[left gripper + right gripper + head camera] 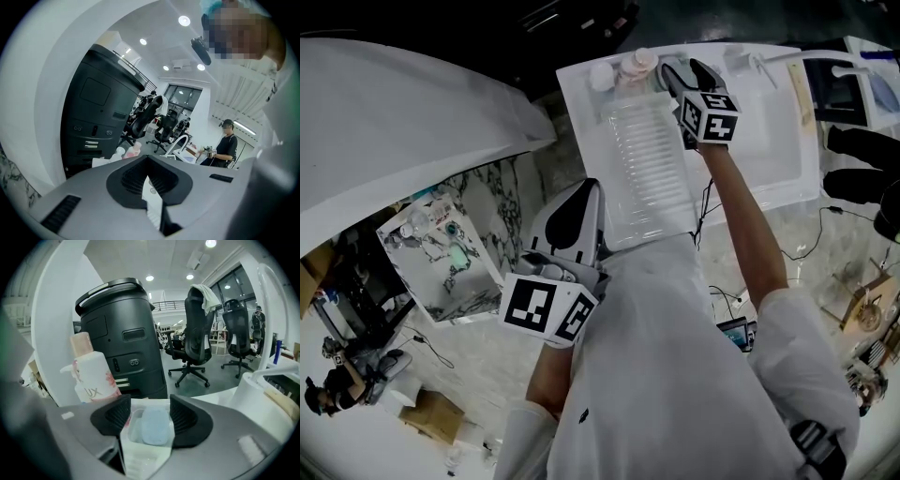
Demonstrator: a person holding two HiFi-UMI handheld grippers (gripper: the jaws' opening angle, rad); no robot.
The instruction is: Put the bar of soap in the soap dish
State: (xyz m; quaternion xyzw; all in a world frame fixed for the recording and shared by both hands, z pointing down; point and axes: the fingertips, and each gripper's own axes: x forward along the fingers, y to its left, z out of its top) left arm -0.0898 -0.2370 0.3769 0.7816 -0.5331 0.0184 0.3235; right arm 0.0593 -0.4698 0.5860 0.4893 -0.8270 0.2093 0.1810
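A pale blue bar of soap (154, 426) lies inside a clear soap dish (134, 428) at the back of the white sink unit. My right gripper (150, 414) stands open around the dish, a black pad on each side, neither touching the soap. In the head view the right gripper (678, 77) reaches to the far end of the ribbed drainboard (647, 159) and hides the dish. My left gripper (584, 194) is held back near my body at the drainboard's near edge. In its own view the left gripper (151, 182) is shut on nothing.
A pink-and-white Lux pump bottle (93, 376) stands just left of the dish, beside other bottles (634, 64). The sink basin (769, 122) and faucet (811, 58) lie to the right. A black bin (126, 333) and office chairs (199, 333) stand behind. Another person (225, 149) stands far off.
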